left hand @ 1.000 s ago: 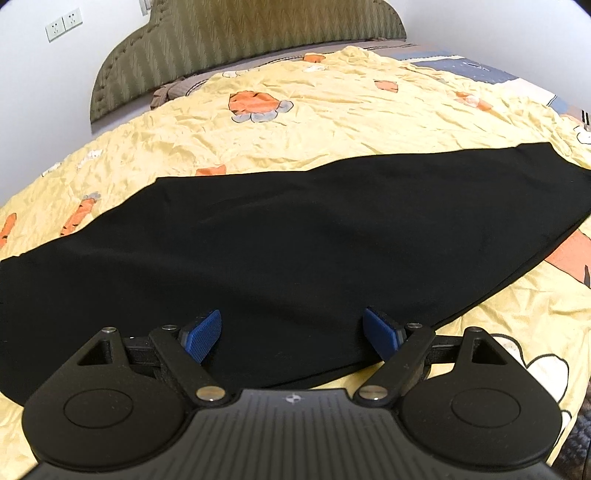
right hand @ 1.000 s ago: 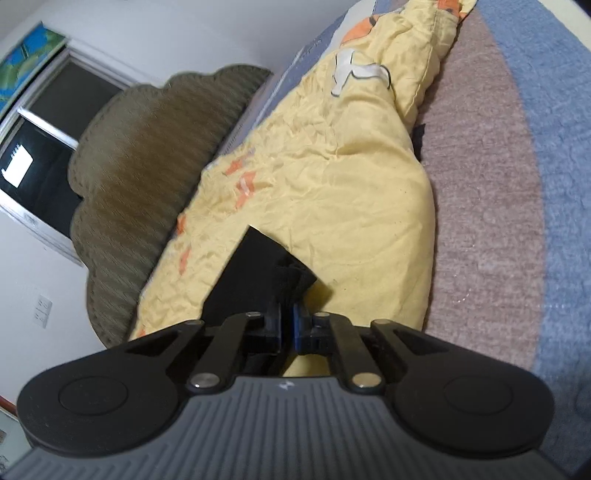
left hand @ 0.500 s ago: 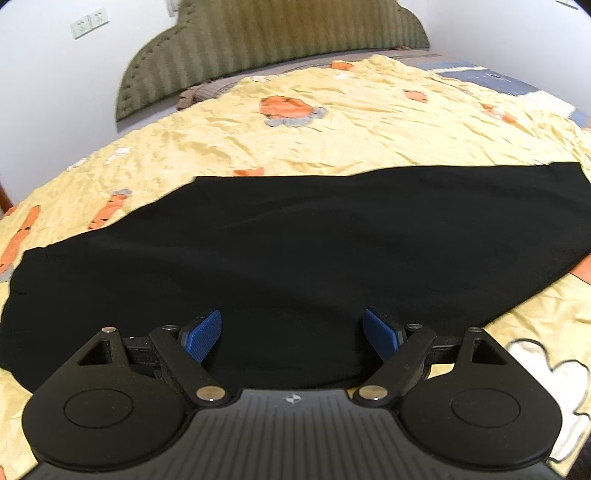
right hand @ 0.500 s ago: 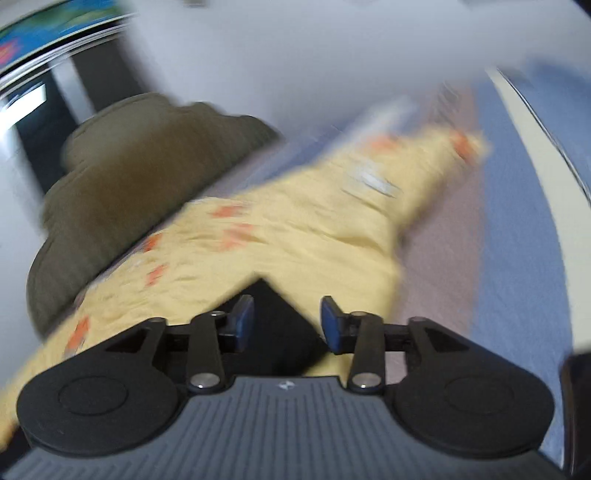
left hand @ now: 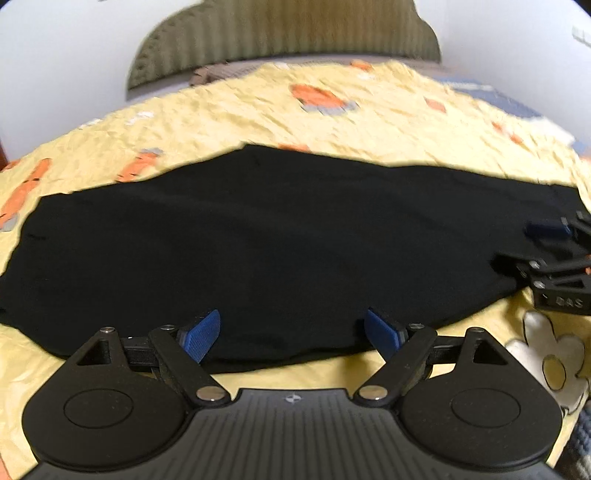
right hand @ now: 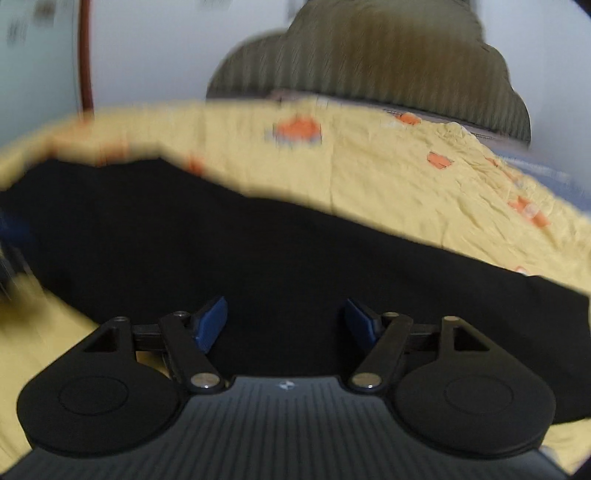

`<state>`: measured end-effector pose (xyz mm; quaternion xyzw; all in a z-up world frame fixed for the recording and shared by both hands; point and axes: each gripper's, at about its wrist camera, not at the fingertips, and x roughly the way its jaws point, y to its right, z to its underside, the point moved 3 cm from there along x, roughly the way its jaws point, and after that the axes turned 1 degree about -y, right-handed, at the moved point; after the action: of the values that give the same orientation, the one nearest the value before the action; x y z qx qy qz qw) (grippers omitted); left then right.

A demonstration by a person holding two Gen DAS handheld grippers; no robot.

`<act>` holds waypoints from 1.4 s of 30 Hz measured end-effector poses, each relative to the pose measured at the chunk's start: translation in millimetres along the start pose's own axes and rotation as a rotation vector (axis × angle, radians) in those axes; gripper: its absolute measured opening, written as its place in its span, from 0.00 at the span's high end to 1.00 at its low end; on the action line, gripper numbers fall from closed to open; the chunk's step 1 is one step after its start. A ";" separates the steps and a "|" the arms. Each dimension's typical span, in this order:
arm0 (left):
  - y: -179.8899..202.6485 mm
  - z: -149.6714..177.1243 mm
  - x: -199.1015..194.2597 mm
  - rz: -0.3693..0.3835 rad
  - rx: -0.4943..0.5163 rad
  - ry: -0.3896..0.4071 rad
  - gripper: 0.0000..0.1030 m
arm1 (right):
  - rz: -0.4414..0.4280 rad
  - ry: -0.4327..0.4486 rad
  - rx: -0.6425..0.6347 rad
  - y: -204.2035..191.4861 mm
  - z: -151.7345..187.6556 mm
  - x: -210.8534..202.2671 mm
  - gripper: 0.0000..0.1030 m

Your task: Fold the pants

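Note:
Black pants (left hand: 280, 236) lie flat across the yellow quilt (left hand: 229, 110), stretching from the left edge to the right edge of the left wrist view. My left gripper (left hand: 291, 334) is open above their near edge, nothing between its blue pads. The right gripper (left hand: 535, 247) shows at the far right of that view, over the pants' right end. In the right wrist view the pants (right hand: 258, 258) fill the middle, and my right gripper (right hand: 286, 321) hangs over them with its jaws opening and nothing pinched between the pads.
A padded olive headboard (left hand: 280, 33) stands at the back against a white wall. The quilt carries orange prints and a white flower (left hand: 550, 365) at the near right. A blue and brown sheet (left hand: 495, 99) shows beyond the quilt's right side.
The right gripper let go of the black cloth, opened, rolled upright and swung over the pants. The left gripper shifted sideways along the pants' near edge, staying open.

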<state>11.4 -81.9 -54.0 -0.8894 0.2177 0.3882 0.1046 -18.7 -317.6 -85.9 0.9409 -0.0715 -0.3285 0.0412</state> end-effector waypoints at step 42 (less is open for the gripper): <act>-152.5 -42.1 -12.5 -0.274 -0.193 0.128 0.07 | -0.101 -0.024 -0.109 -166.6 -74.4 63.2 0.00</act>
<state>102.5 41.7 -13.7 -0.9396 0.0626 0.3318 0.0563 94.5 -161.2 -87.2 0.9356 -0.0067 -0.3451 0.0749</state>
